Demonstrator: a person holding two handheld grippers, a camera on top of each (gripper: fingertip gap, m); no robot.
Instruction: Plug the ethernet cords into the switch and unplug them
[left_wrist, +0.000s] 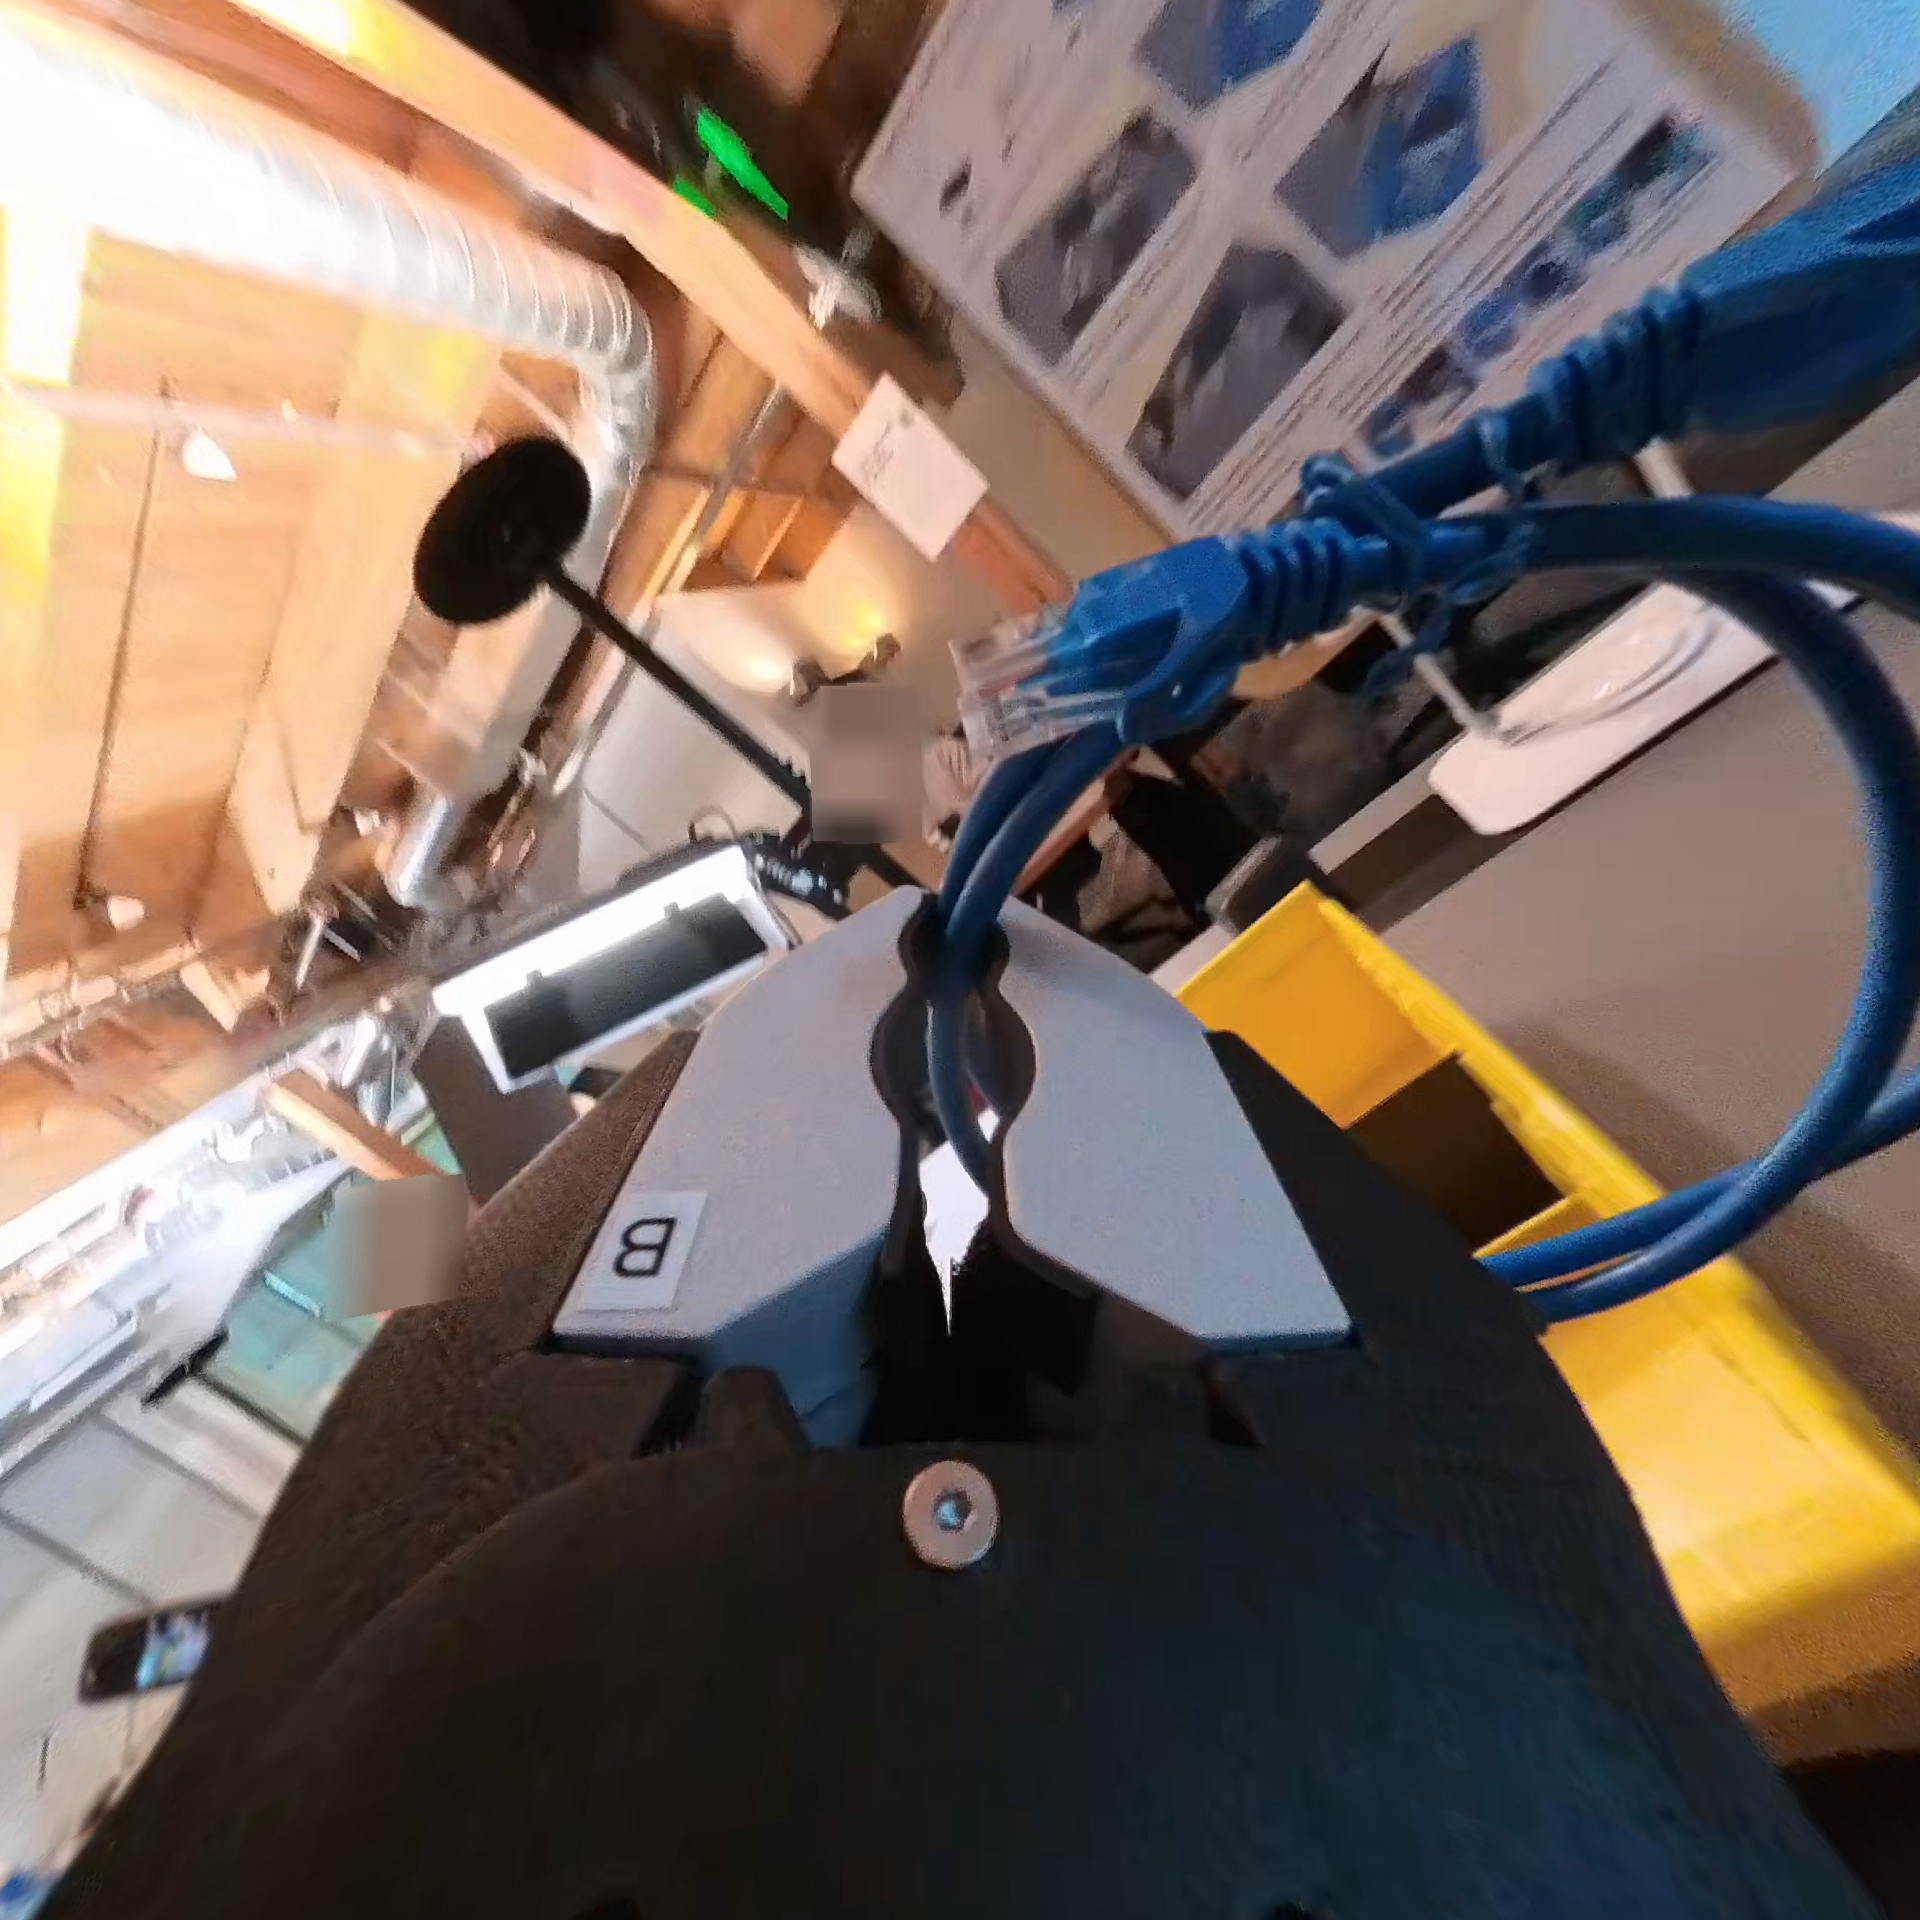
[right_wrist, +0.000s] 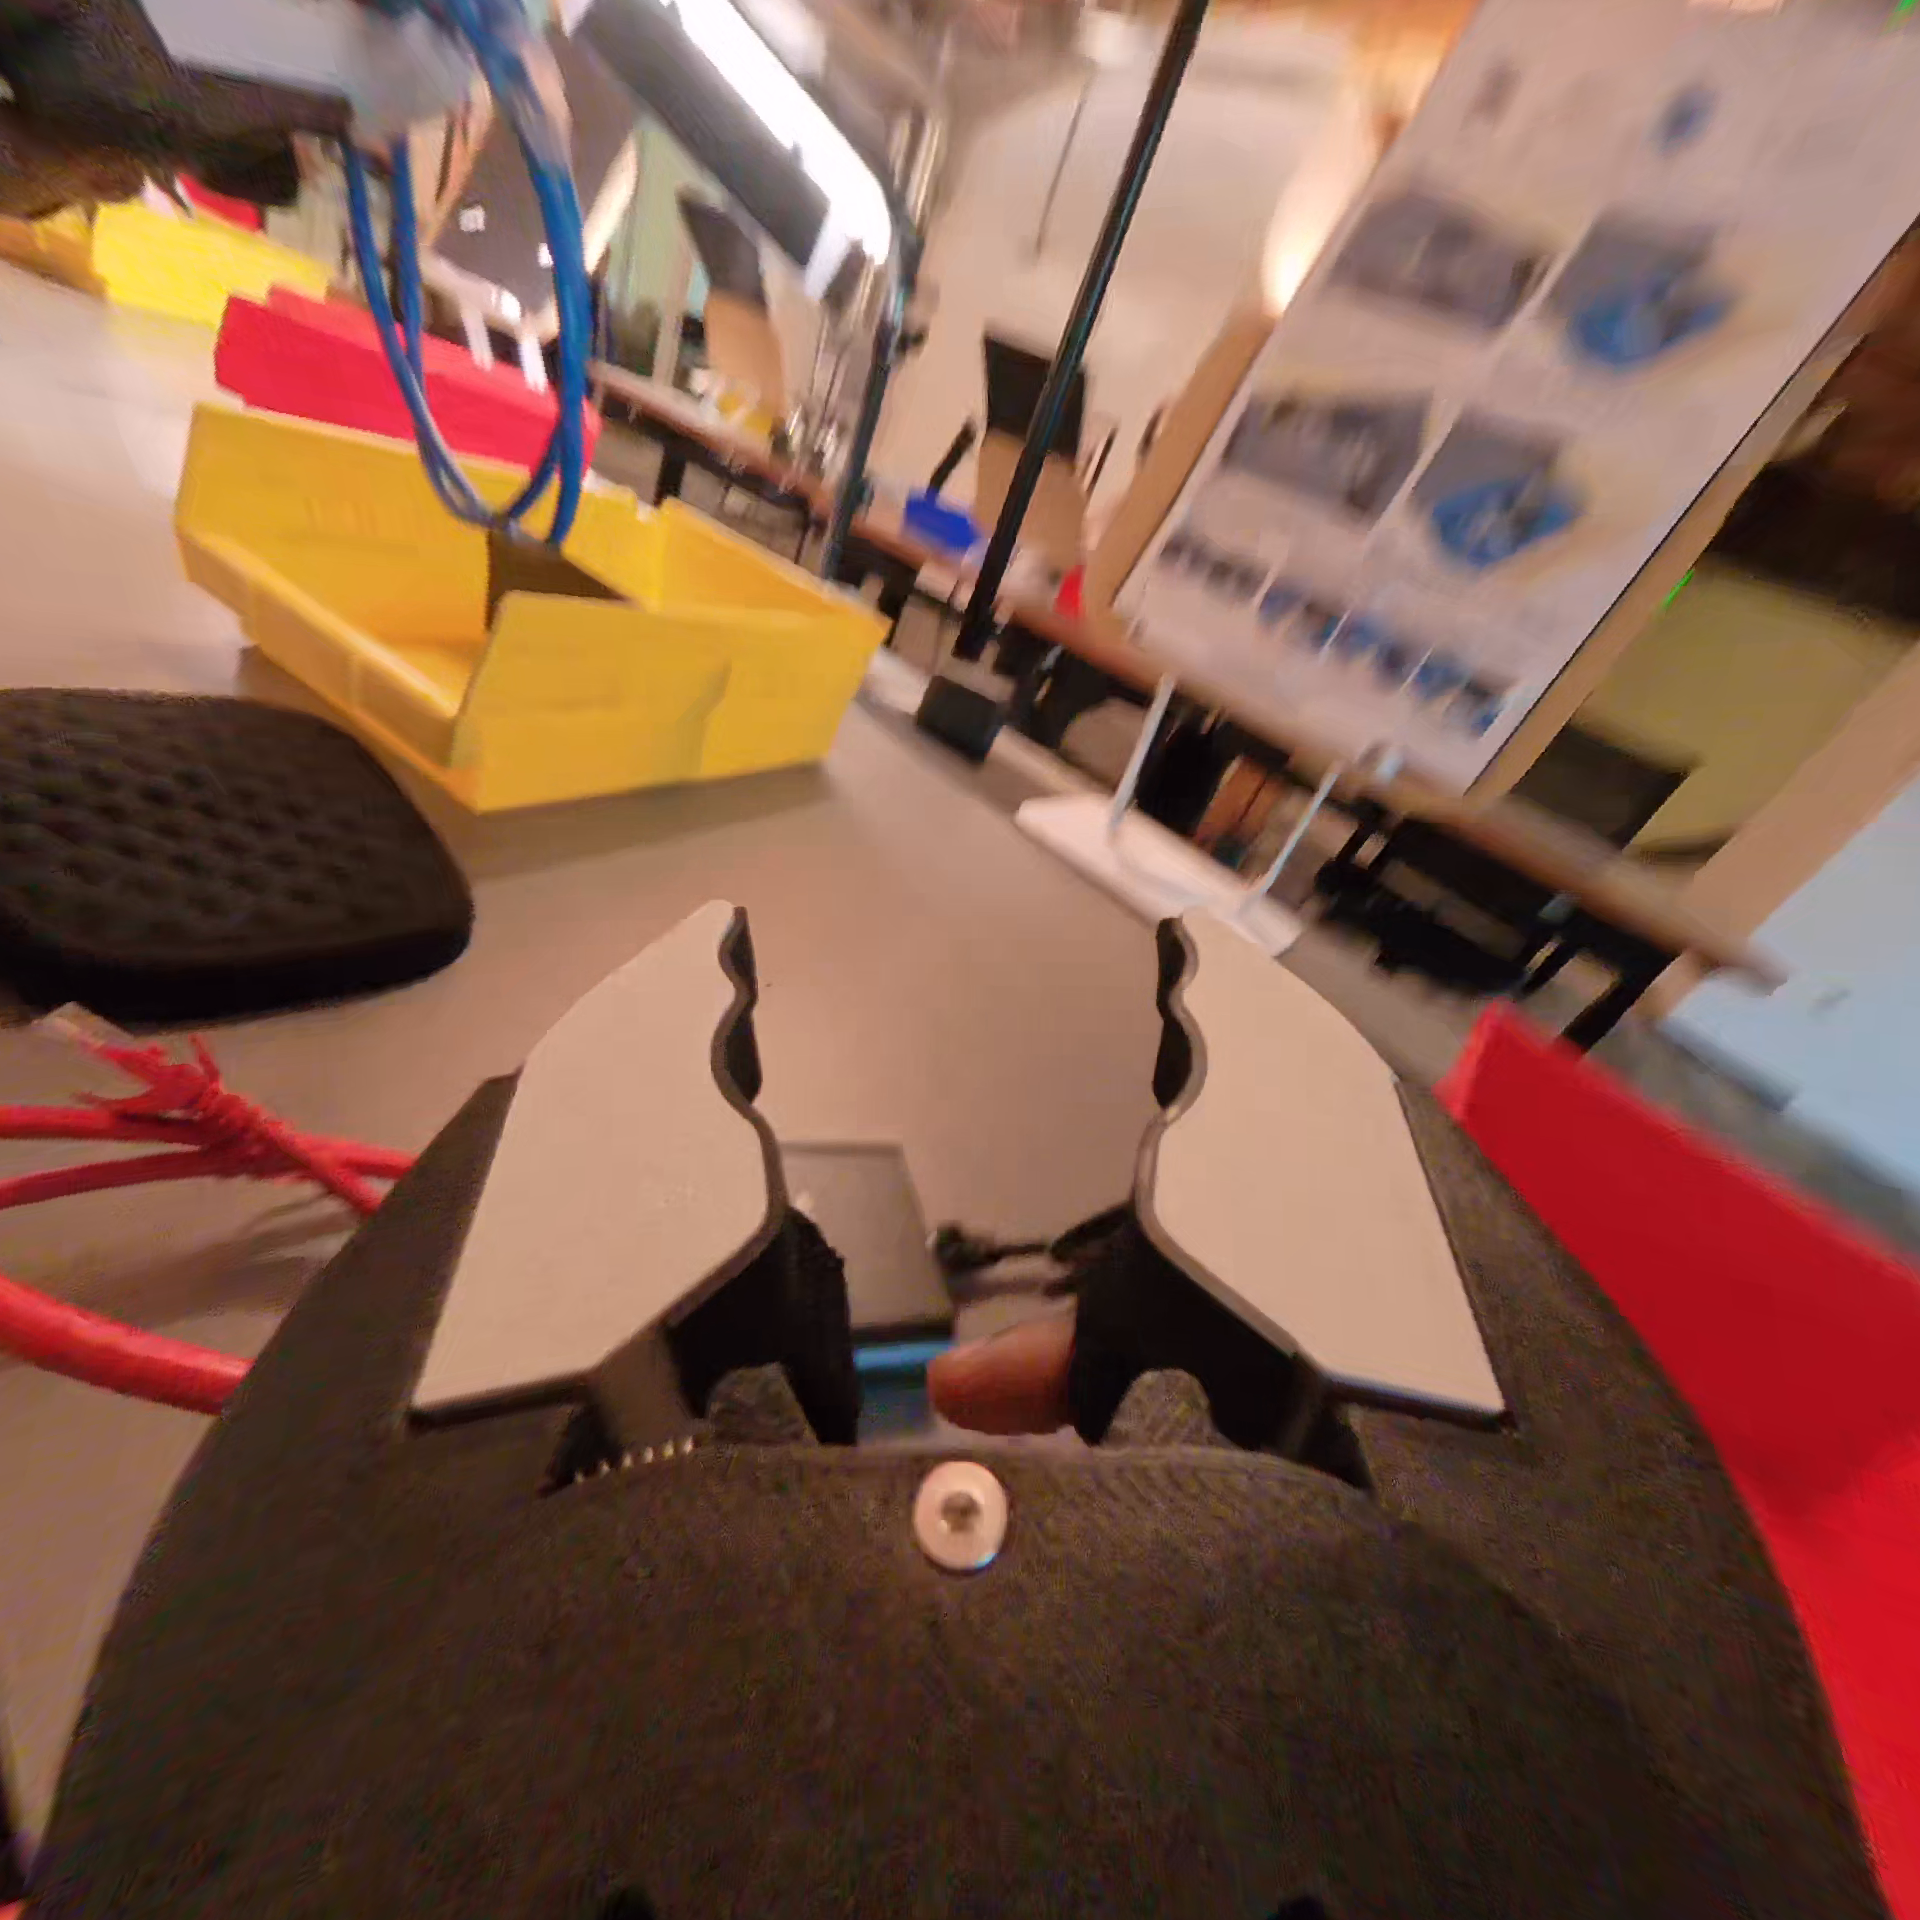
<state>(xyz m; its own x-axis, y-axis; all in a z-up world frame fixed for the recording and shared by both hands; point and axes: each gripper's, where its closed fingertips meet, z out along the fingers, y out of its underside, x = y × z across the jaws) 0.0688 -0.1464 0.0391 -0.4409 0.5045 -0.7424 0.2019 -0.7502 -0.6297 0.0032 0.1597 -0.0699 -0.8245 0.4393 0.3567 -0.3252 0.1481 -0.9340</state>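
Observation:
My left gripper (left_wrist: 951, 935) is shut on a coiled blue ethernet cord (left_wrist: 1766, 831) and holds it up in the air, tilted. One clear plug with a blue boot (left_wrist: 1101, 649) sticks out just past the fingertips. In the right wrist view the same left gripper (right_wrist: 312, 83) shows at the top left with the blue cord (right_wrist: 468, 395) hanging over a yellow bin. My right gripper (right_wrist: 951, 935) is open and empty, low over the grey table. A red ethernet cord (right_wrist: 125, 1236) lies on the table to its left. A dark flat box (right_wrist: 862, 1236) lies under the right fingers.
A yellow bin (right_wrist: 623, 675) stands on the table (right_wrist: 935, 831), also in the left wrist view (left_wrist: 1662, 1455). Red bins (right_wrist: 343, 374) (right_wrist: 1714, 1299) sit behind it and at the right. A black mesh pad (right_wrist: 187, 842) lies at the left. A poster board on a white stand (right_wrist: 1455, 364) and a black pole (right_wrist: 1070, 343) stand beyond. The gap from one gripper's tips to the other's is roughly 35 centimeters.

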